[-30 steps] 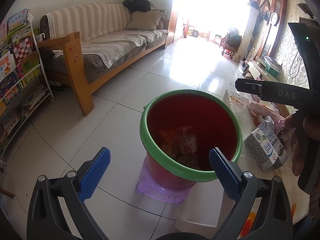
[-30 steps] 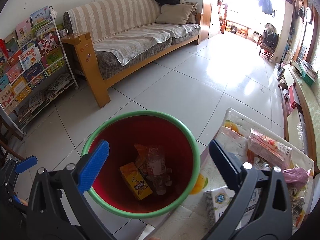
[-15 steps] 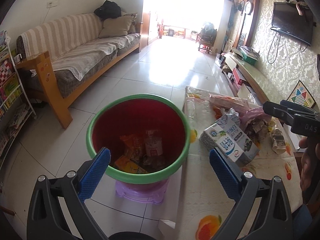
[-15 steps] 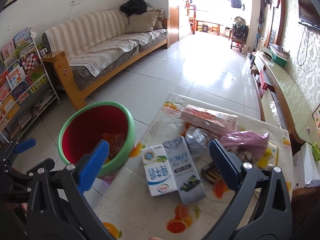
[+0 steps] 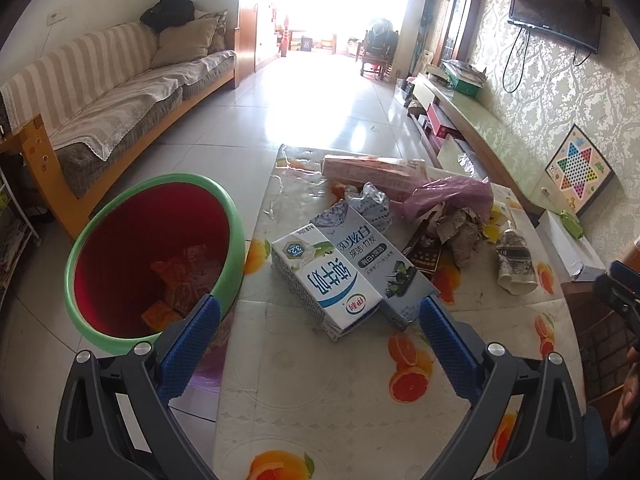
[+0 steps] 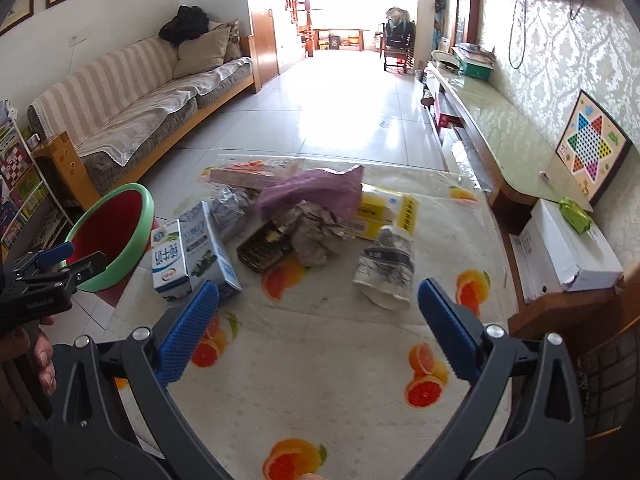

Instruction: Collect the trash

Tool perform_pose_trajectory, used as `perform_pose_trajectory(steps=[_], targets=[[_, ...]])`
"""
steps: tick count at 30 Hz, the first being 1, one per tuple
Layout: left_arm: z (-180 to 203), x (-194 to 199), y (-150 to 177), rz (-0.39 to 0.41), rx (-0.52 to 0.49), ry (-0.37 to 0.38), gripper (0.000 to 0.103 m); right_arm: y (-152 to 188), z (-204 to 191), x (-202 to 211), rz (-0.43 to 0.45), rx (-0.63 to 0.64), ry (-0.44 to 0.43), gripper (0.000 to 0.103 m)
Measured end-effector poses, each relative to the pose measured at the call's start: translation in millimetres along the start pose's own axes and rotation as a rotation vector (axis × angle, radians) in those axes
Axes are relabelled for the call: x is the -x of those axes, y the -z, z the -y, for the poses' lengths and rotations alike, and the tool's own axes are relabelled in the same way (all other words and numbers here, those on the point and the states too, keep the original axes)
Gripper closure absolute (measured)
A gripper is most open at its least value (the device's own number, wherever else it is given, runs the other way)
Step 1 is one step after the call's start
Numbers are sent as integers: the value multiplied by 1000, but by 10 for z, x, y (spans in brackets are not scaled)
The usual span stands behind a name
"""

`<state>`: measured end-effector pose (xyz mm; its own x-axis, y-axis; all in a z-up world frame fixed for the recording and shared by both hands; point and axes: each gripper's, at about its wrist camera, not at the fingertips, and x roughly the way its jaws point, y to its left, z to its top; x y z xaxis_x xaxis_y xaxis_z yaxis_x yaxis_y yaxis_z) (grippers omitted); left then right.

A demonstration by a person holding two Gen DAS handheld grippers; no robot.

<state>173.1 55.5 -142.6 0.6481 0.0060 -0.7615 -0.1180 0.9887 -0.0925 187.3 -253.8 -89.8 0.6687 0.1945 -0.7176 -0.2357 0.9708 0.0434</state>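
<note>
While the left hand-held gripper hangs wide open and empty over the desk, a milk carton lies just ahead of it, touching a grey toothpaste box; the red bin with its green rim stands beside the desk's left edge. In the right wrist view, the right hand-held gripper is likewise spread open, holding nothing, with a crushed paper cup just ahead and a purple plastic bag atop the trash pile.

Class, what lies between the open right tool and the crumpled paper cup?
In the right wrist view, only bare fruit-print tablecloth lies between right tool and crumpled paper cup.
</note>
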Motion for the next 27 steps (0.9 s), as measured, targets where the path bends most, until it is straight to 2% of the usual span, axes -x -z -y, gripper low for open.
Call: perform_pose_trajectory(steps=[3, 8, 13, 27], targets=[[76, -240, 39, -56, -16, -48, 8, 110, 204, 73, -2, -22, 16, 4], [167, -563, 110, -132, -44, -78, 8, 226, 356, 72, -21, -45, 24, 4], [232, -780, 111, -169, -59, -111, 8, 247, 384, 51, -27, -52, 17, 4], [134, -1146, -1, -223, 33, -150, 8, 243, 352, -30, -49, -40, 12, 4]])
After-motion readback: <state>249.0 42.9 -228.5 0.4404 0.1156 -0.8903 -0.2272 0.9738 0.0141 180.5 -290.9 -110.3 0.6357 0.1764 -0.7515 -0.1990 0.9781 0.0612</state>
